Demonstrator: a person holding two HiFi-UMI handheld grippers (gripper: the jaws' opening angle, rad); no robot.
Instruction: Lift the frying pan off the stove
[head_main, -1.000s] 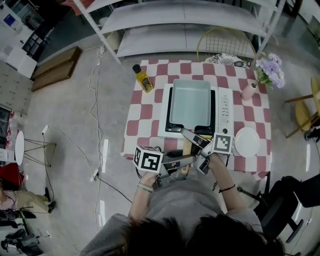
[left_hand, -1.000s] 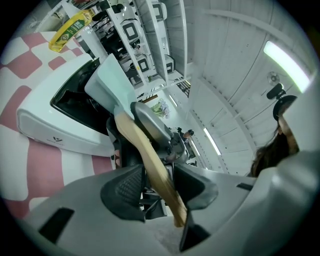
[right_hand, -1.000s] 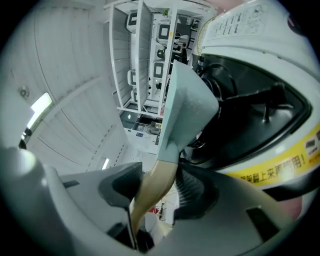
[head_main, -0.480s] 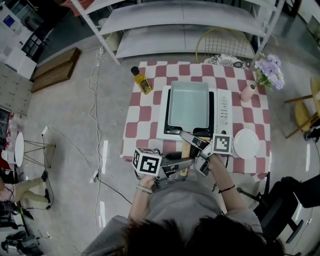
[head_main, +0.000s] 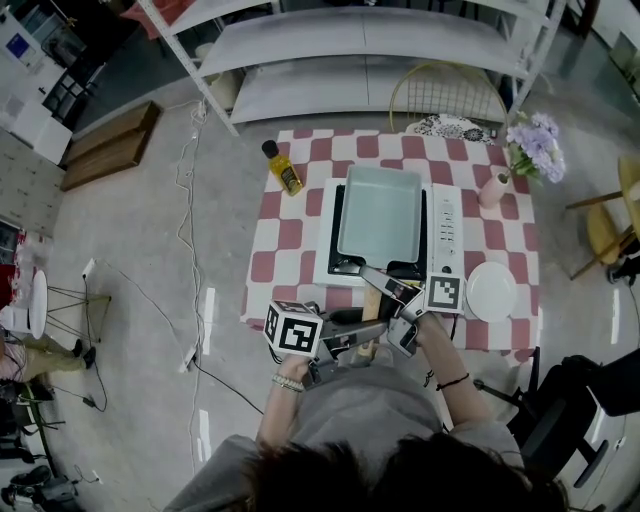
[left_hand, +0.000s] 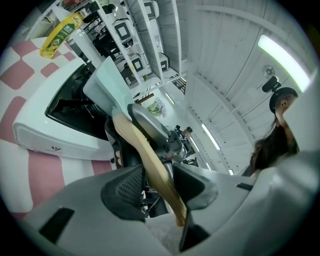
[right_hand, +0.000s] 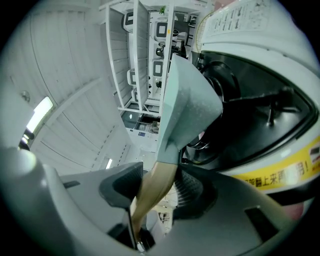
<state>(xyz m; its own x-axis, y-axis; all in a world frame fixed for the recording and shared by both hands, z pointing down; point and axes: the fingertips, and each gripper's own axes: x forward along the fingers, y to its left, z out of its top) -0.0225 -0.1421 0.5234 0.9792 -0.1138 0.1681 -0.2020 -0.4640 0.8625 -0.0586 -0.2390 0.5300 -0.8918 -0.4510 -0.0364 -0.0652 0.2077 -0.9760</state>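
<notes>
A pale blue rectangular frying pan (head_main: 380, 210) is over the white stove (head_main: 445, 225) on the checked table (head_main: 290, 240). Its wooden handle (head_main: 371, 298) points toward me. My left gripper (head_main: 372, 326) reaches in from the left and is shut on the handle's near end. My right gripper (head_main: 378, 277) comes from the right and is shut on the handle close to the pan. In the left gripper view the handle (left_hand: 150, 160) runs between the pads up to the pan (left_hand: 107, 82). In the right gripper view the handle (right_hand: 152, 187) sits between the pads, and the pan (right_hand: 187, 100) stands above the black burner well.
An oil bottle (head_main: 284, 168) stands left of the stove and a white plate (head_main: 490, 292) lies to its right. A pink vase of purple flowers (head_main: 530, 140) is at the back right corner. A yellow wire chair (head_main: 450, 95) and shelving stand behind the table.
Both grippers stay on the handle. The whole scene has slid slightly down in the view. The pan shows no clear movement relative to the stove.
</notes>
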